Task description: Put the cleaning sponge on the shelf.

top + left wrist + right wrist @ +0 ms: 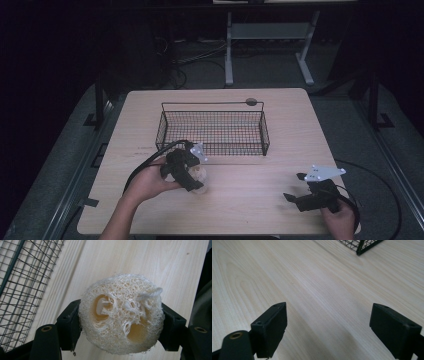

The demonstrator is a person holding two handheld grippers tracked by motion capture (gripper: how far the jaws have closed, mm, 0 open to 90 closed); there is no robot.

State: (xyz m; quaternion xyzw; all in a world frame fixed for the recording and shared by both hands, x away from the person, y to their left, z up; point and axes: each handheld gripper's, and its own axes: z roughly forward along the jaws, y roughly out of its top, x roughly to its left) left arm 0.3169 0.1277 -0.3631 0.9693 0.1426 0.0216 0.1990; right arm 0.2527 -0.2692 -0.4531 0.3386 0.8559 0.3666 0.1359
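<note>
your left gripper jaws clench the loofah sponge by its sides, just above the bench near the basket. it looks light, springy, squashable; right gripper jaws gape empty.

Light wooden table with rounded corners and a pale lengthwise grain, standing on a grey floor. A black wire basket rests directly on the tabletop, toward its far half and left of centre; its long side runs across the table. Basket mesh appears at the left edge of the left gripper view.
</note>
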